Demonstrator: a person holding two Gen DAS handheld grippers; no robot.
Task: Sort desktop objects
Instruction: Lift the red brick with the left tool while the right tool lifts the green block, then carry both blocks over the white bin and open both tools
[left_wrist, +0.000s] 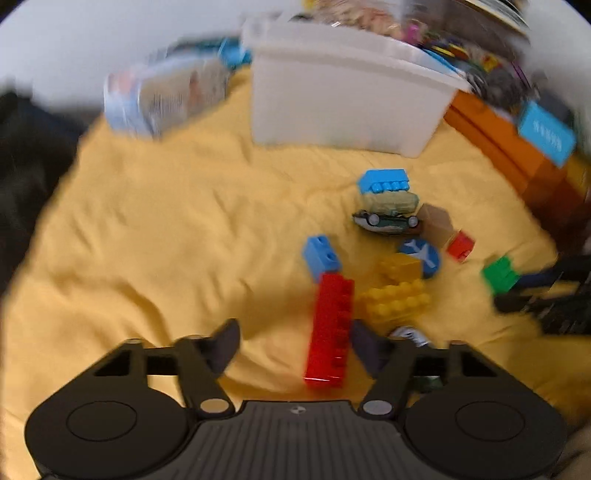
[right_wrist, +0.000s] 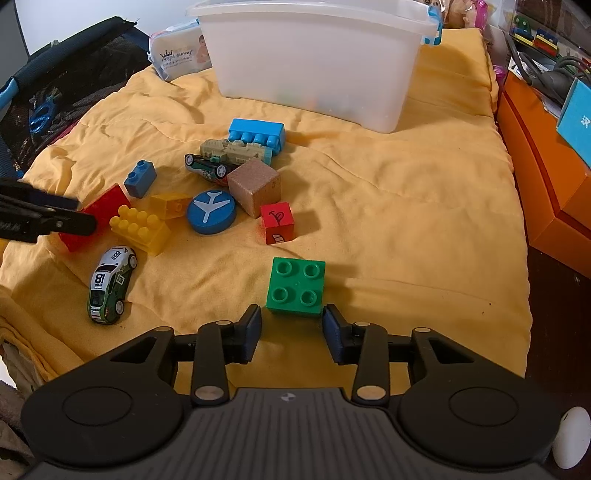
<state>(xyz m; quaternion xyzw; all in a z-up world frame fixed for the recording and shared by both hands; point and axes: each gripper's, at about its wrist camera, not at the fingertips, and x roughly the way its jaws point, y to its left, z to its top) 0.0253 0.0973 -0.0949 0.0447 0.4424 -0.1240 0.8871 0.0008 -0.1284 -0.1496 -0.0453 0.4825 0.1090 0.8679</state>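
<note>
A long red brick (left_wrist: 330, 328) lies on the yellow cloth (left_wrist: 147, 229) between the fingers of my left gripper (left_wrist: 295, 345). The jaws stand wide and open; the brick lies close to the right finger, with a broad gap to the left one. In the right wrist view the same gripper (right_wrist: 79, 218) hangs over the red brick (right_wrist: 107, 205). My right gripper (right_wrist: 291, 325) is open. Its fingertips flank the near edge of a green four-stud brick (right_wrist: 295, 286), a sliver of cloth showing on each side. The left wrist view is blurred and shows the green brick (left_wrist: 500, 275) at the right gripper's (left_wrist: 517, 291) tips.
A white plastic bin (right_wrist: 314, 55) stands at the back, a wipes pack (right_wrist: 177, 55) to its left. Loose toys lie between: yellow bricks (right_wrist: 138, 229), blue bricks (right_wrist: 256, 134), a plane disc (right_wrist: 210, 212), a wooden cube (right_wrist: 253, 186), a red cube (right_wrist: 277, 223), toy cars (right_wrist: 110, 284). Orange box (right_wrist: 535, 147) at right.
</note>
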